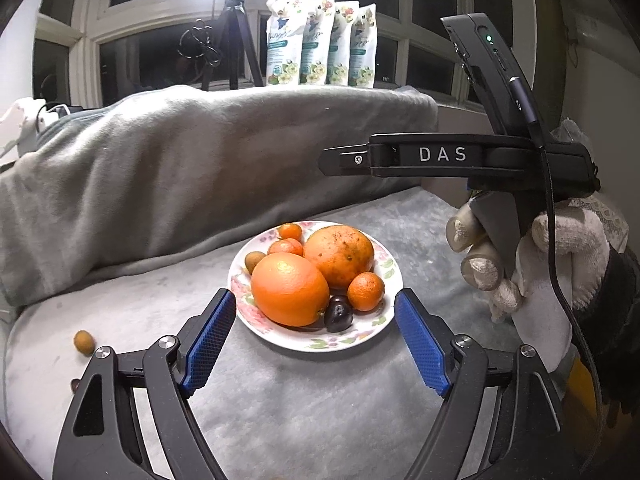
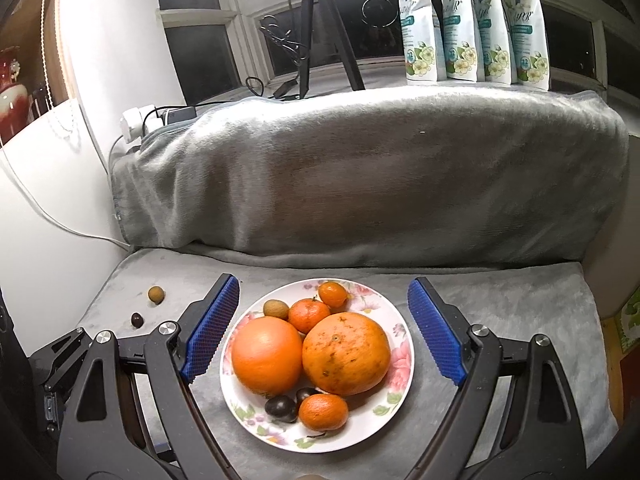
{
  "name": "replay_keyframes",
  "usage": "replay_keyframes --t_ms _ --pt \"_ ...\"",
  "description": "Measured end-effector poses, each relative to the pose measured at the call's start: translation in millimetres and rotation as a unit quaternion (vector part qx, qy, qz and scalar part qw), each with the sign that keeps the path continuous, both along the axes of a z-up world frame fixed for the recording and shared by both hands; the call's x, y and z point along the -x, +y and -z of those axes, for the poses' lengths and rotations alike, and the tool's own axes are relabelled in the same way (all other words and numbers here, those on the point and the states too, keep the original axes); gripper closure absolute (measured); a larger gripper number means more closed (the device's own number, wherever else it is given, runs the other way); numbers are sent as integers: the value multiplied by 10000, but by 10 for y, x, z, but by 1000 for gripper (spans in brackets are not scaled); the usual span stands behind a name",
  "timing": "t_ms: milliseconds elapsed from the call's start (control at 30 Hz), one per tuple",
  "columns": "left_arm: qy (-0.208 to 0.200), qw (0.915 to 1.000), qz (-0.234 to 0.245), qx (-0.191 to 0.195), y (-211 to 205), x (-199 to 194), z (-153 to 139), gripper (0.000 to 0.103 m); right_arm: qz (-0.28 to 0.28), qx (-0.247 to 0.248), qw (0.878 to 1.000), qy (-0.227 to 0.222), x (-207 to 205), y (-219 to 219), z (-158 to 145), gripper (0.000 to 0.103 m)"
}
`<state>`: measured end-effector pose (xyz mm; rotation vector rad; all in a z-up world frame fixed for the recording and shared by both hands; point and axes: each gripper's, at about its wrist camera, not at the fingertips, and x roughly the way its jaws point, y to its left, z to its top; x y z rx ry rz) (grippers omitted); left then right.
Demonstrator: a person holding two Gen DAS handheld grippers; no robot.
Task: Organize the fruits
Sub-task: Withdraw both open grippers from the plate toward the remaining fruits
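1. Hovering over the floral plate (image 2: 400, 364), both tools are empty: the left gripper (image 1: 316, 334) has its blue pads spread wide with nothing between them but the plate seen beyond, and the right gripper (image 2: 322, 326) likewise stands wide apart, framing the plate without touching it.
2. Most fruit already sits on the plate: a smooth orange (image 2: 267, 356) at 9 o'clock, a speckled orange (image 2: 346, 354) at 3 o'clock touching it, a mandarin (image 2: 309, 314) and a kumquat (image 2: 332, 294) near 12, a longan (image 2: 276, 309) at 11, and two dark plums (image 2: 282, 405) beside a second mandarin (image 2: 323, 411) at 6.
3. Two strays lie on the grey blanket (image 2: 500, 320), off the plate's 9 to 10 o'clock side: a loose longan (image 2: 156, 295) and a small dark fruit (image 2: 137, 320) just beside it.
4. My reading: the gathering is nearly finished, and these two strays are what is left.
5. The next move probably calls for swinging the left tool over the loose longan and closing gently, since it is small, round and apt to roll on the plush fabric.
6. Writing: "DAS" in white letters on the right tool's black body (image 1: 442, 155), held by a gloved hand (image 1: 560, 268). The pouches (image 2: 472, 20) on the sill carry print too small to read.
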<state>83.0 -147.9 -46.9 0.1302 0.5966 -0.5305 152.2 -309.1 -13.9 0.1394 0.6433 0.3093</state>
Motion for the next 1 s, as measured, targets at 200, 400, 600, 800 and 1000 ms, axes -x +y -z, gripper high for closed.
replay_keyframes --t_ms 200,400,600,800,1000 --pt "-27 10000 -21 51 72 57 -39 21 -42 -1 10000 -82 71 63 -43 14" --pt "-51 9998 -119 143 189 75 -72 21 -152 93 9998 -73 95 199 -28 14" --pt "-28 9994 -269 208 375 88 -62 21 -279 192 9994 -80 112 387 -6 14" --pt "-17 9984 -506 260 631 102 -50 21 -402 231 9988 -171 124 603 -27 14" --pt "14 9966 -754 329 917 97 -27 21 -628 396 9970 -201 126 888 -32 14"
